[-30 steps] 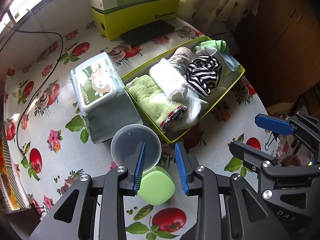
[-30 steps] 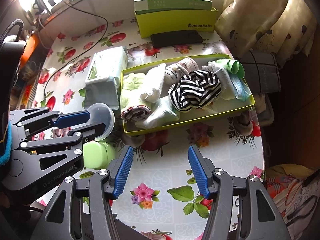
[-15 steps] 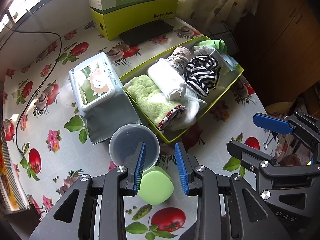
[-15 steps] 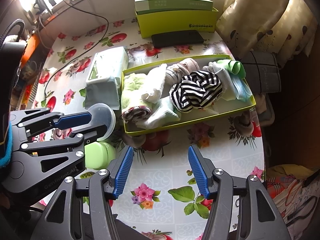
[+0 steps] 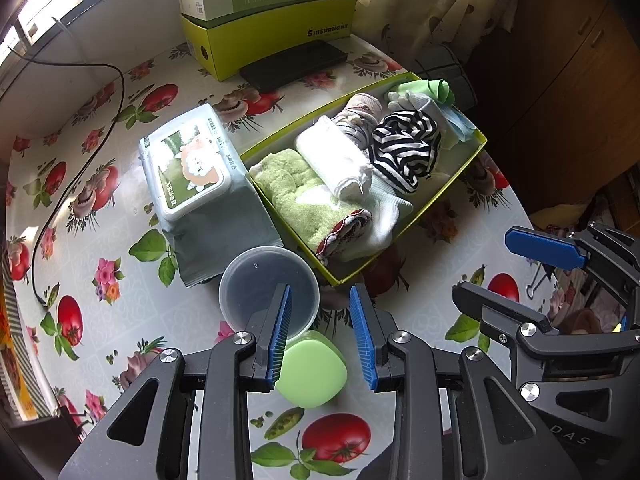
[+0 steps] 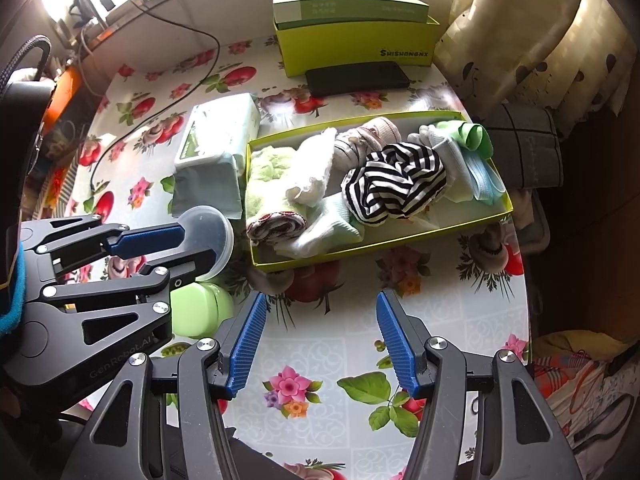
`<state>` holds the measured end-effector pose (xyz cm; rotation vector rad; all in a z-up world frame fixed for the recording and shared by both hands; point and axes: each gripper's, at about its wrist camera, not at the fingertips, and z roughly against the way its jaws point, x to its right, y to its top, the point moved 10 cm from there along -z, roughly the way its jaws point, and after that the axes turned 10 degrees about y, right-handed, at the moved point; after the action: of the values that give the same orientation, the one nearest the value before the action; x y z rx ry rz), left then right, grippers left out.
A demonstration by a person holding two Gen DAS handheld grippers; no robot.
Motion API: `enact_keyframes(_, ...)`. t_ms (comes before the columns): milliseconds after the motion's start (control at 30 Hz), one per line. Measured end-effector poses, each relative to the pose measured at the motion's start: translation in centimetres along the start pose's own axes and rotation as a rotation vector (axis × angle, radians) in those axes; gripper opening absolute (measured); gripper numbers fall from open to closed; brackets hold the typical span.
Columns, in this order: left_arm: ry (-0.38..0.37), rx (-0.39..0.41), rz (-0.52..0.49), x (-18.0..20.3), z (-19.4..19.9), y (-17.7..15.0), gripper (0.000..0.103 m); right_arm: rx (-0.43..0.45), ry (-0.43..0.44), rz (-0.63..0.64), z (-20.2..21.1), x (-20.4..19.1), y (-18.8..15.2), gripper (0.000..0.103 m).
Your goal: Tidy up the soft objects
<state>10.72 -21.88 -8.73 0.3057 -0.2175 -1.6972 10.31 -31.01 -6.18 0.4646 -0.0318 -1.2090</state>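
A shallow yellow-green box (image 5: 424, 210) (image 6: 400, 240) lies on the flowered tablecloth, filled with soft things. Among them are a green towel (image 5: 296, 196) (image 6: 266, 168), a rolled white cloth (image 5: 332, 160) (image 6: 310, 168), a black-and-white striped cloth (image 5: 404, 152) (image 6: 394, 182), socks, and a blue mask at the far end. My left gripper (image 5: 320, 320) (image 6: 160, 254) hovers open near the box's near-left corner, nothing between its pads. My right gripper (image 6: 320, 320) (image 5: 500, 272) hangs open and empty over the bare tablecloth in front of the box.
A clear round tub (image 5: 260, 284) and a green rounded case (image 5: 316, 372) sit on the table under the left gripper. A wipes pack (image 5: 188, 168) lies left of the box. Stacked green cartons (image 5: 272, 36), a black flat case (image 5: 294, 64) and a cable (image 5: 80, 152) sit further back. The table's edge curves close on the right.
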Motion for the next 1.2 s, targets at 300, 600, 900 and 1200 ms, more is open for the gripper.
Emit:
enact_keyframes(300, 0.001, -0.001, -0.001, 0.06, -0.05, -0.02, 0.032, 0.0, 0.001, -0.001, -0.03, 0.01, 0.0, 0.058)
enact_keyframes(600, -0.001, -0.001, 0.001, 0.14, -0.09, -0.03, 0.032, 0.0, 0.003, -0.001, -0.09, 0.02, 0.01, 0.058)
enact_keyframes(900, 0.0, -0.013, 0.0, 0.28, -0.37, -0.48, 0.032, -0.001, 0.008, -0.003, -0.2, -0.01, -0.05, 0.058)
enact_keyframes(1200, 0.0, -0.019, -0.009, 0.26, -0.82, -0.11, 0.032, -0.001, 0.02, -0.006, -0.54, 0.03, 0.02, 0.058)
